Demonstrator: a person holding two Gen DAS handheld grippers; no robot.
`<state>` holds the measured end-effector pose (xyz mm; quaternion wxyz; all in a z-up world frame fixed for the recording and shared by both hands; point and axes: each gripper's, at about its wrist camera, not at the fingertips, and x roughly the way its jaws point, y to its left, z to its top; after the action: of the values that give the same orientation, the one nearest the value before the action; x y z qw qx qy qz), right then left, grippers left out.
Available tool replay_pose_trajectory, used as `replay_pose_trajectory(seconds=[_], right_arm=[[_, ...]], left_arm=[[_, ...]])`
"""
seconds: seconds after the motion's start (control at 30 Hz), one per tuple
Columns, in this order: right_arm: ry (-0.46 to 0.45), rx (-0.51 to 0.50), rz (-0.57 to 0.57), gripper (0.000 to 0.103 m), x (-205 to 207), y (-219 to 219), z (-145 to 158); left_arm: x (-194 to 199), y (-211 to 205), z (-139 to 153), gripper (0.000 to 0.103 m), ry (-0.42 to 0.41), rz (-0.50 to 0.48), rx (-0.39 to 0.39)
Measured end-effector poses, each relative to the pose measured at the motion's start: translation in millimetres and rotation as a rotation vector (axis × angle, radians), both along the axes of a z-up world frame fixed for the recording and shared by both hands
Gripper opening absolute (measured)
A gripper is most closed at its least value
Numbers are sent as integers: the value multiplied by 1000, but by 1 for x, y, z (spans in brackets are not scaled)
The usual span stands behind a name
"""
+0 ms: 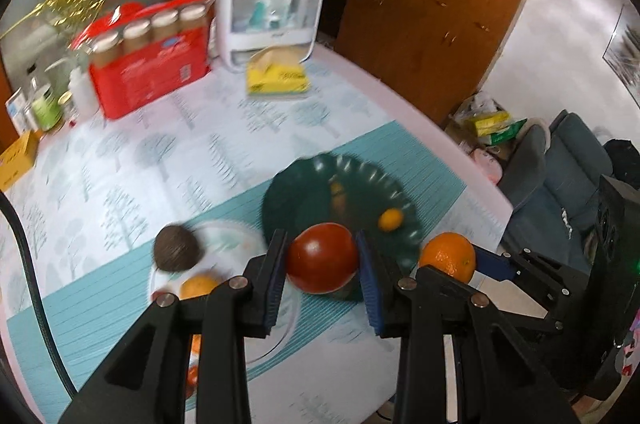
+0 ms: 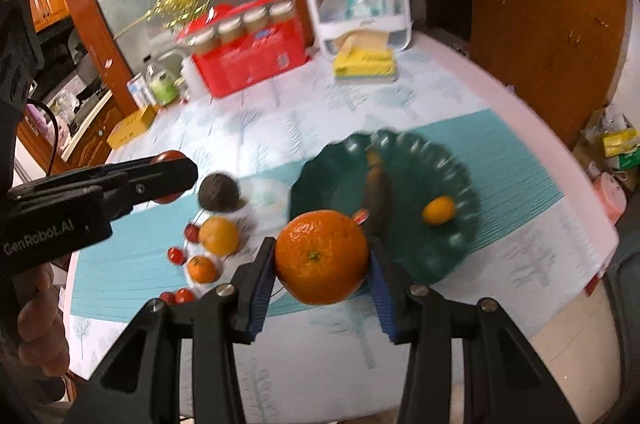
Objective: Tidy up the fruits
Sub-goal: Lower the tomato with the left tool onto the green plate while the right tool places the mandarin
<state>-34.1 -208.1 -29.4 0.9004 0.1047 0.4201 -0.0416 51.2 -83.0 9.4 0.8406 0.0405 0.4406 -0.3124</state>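
Note:
My left gripper [image 1: 322,260] is shut on a red tomato [image 1: 323,258] and holds it above the near rim of the dark green scalloped bowl [image 1: 304,184]. My right gripper [image 2: 322,258] is shut on a large orange [image 2: 322,256], held above the table next to the green bowl [image 2: 452,248]. The bowl holds a small yellow kumquat [image 2: 439,210] and a dark blurred fruit [image 2: 378,192]. A white plate [image 2: 262,196] to the left carries a dark avocado [image 2: 219,193], two oranges [image 2: 219,236] and several cherry tomatoes [image 2: 176,255].
A red jar pack [image 1: 150,72], a white cosmetics organiser [image 1: 272,8] and a yellow tissue box [image 1: 278,78] stand at the table's far side. Bottles and a yellow box [image 1: 16,160] sit far left. The table's edge runs right, with an armchair [image 1: 560,168] beyond.

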Motion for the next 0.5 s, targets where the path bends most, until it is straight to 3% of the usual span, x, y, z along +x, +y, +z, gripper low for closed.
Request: replay_pose_trajectory(seconds=[0.27, 0.5], right_arm=[[0, -40, 10, 44, 14, -56, 13], [58, -38, 59, 44, 45, -86, -11]], left_arm=[[11, -46, 1, 33, 1, 47, 3], [36, -60, -39, 33, 50, 135, 52]])
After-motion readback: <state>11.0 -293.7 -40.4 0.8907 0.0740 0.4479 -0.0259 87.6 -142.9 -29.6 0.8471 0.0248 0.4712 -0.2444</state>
